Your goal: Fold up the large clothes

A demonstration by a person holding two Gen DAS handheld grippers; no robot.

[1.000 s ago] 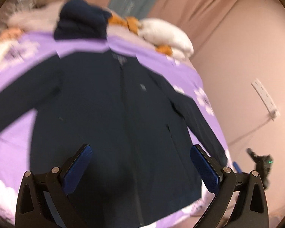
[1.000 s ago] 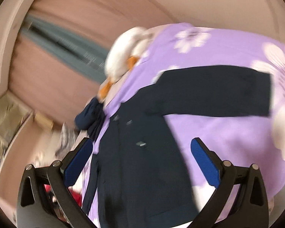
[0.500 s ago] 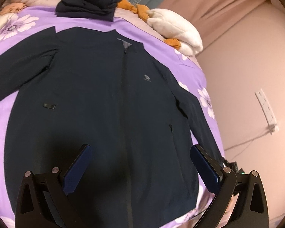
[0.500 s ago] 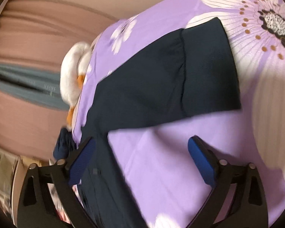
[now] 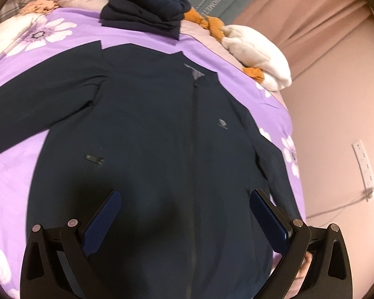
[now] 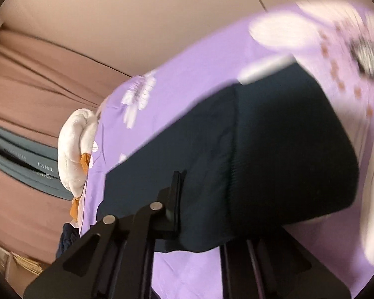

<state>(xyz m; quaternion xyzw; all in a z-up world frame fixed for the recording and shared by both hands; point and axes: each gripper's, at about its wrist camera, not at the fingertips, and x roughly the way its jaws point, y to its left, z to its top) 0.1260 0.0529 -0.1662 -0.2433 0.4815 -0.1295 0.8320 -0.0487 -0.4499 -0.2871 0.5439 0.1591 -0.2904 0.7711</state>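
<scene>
A dark navy zip jacket (image 5: 162, 137) lies flat, front up, on a purple flowered bedsheet (image 5: 10, 164), sleeves spread to both sides. My left gripper (image 5: 184, 214) is open and empty, hovering over the jacket's lower front. In the right wrist view the jacket's sleeve and ribbed cuff (image 6: 286, 154) fill the frame. My right gripper (image 6: 194, 204) has closed on the sleeve just behind the cuff; the cloth covers its right finger and only the left finger (image 6: 174, 199) shows.
A folded navy garment (image 5: 144, 10) sits beyond the collar. A white and orange plush blanket (image 5: 256, 52) lies at the bed's far right corner. A pink wall with a socket strip (image 5: 364, 164) borders the right side; curtains hang behind.
My right gripper has dropped onto the sleeve near the cuff and closed on it. My left gripper has moved closer over the jacket body and stays open.
</scene>
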